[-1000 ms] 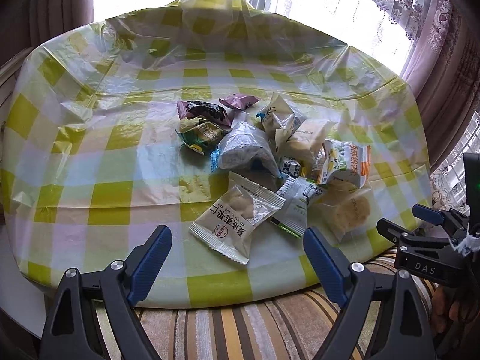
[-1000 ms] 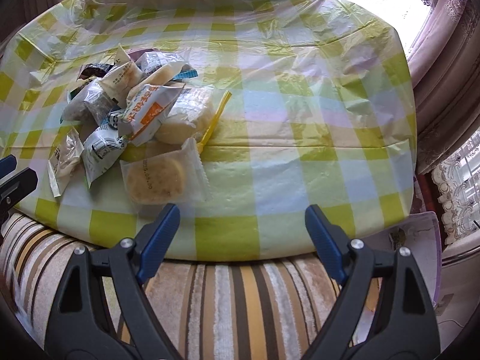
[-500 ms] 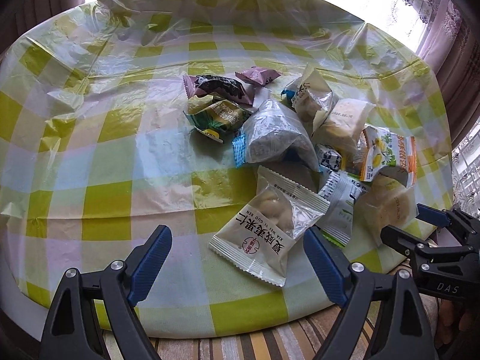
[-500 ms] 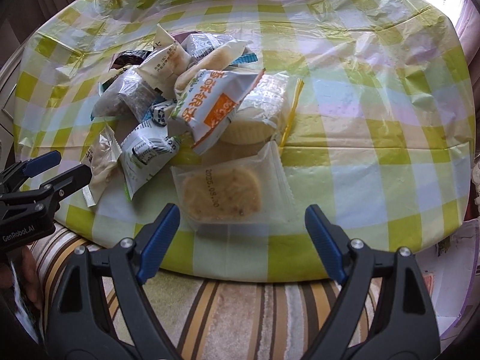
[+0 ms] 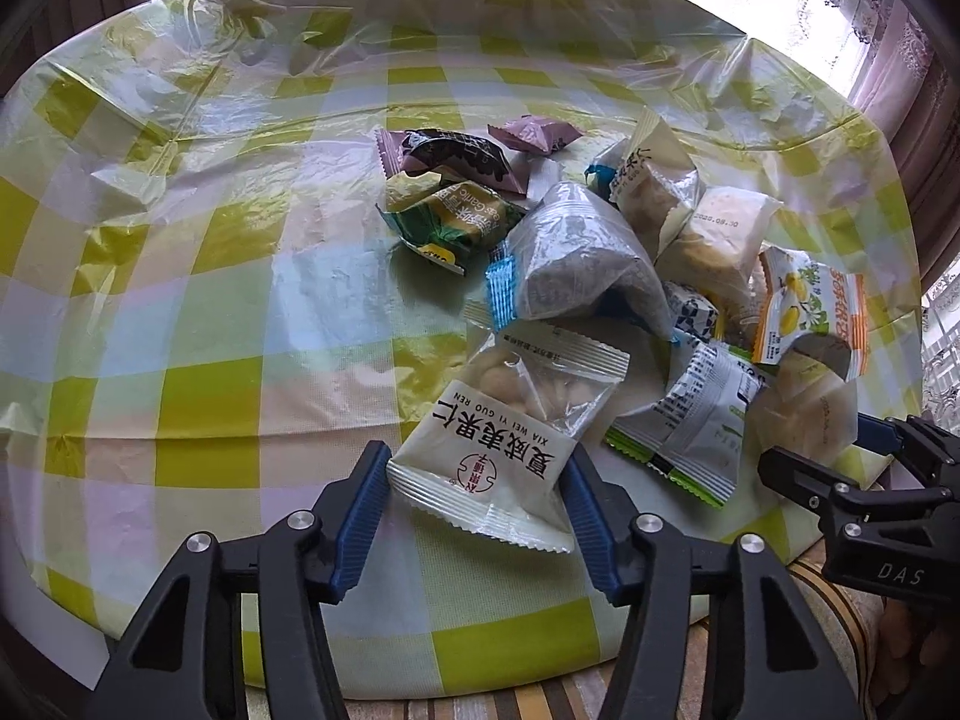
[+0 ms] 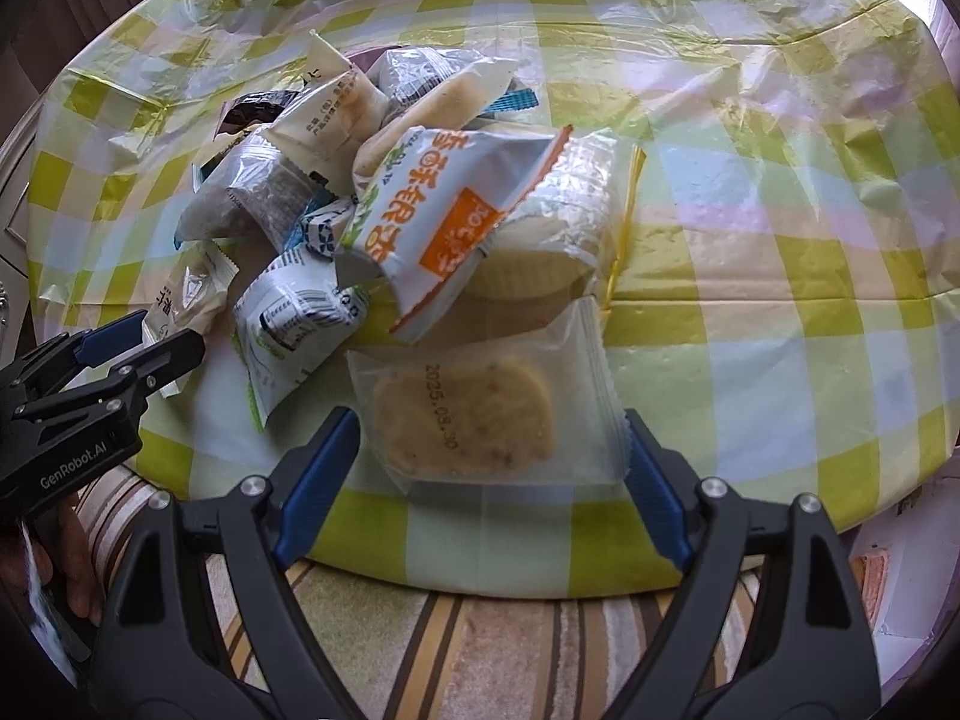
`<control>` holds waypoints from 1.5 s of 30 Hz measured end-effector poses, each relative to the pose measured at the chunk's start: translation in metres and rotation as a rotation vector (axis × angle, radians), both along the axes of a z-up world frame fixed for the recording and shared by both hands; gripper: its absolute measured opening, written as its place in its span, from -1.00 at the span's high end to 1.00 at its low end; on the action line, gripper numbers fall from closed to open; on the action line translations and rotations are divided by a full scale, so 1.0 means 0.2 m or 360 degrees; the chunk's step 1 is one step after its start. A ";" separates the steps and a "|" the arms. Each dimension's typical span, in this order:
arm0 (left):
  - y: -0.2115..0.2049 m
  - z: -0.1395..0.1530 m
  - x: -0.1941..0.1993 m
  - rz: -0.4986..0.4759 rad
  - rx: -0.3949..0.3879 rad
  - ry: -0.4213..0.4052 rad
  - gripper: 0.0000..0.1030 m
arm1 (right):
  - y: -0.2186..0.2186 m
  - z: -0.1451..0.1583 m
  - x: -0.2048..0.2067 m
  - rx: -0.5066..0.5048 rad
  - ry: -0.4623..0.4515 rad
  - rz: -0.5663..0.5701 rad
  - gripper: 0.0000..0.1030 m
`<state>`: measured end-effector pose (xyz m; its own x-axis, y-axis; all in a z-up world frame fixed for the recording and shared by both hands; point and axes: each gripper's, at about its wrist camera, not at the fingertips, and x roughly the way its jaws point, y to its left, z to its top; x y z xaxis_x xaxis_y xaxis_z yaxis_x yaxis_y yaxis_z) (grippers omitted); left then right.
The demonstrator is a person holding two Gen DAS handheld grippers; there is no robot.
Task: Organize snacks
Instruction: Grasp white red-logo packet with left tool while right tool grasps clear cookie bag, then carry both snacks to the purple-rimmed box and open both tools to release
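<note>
Two grippers at the near edge of a snack pile on the checked tabletop.

The left gripper is closing its fingers on the white nut packet, which lies between them; the pads seem to touch its sides, though contact is hard to confirm. The right gripper stands wide open astride the clear pastry packet, not gripping it.
</note>
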<state>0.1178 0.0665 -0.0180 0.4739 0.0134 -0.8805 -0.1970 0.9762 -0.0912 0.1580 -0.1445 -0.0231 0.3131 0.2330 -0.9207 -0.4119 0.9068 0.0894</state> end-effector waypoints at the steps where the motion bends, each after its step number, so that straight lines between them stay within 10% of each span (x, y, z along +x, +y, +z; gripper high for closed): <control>1: 0.00 0.00 0.00 0.0010 0.0005 -0.0003 -0.11 | 0.01 0.00 0.00 -0.0012 -0.0009 0.0002 -0.68; 21: -0.01 0.09 -0.07 0.0062 0.0084 -0.0095 -0.07 | 0.13 0.01 -0.03 -0.0091 -0.0120 0.0049 -0.01; 45: -0.27 0.27 -0.22 0.0011 0.0063 -0.0223 -0.03 | -0.10 0.15 -0.17 0.0091 -0.0146 -0.0028 0.07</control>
<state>0.0747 0.0120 0.0367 0.5919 0.0503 -0.8044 -0.1917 0.9782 -0.0799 0.1244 -0.1644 0.0077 0.4001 0.2783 -0.8732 -0.4049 0.9084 0.1040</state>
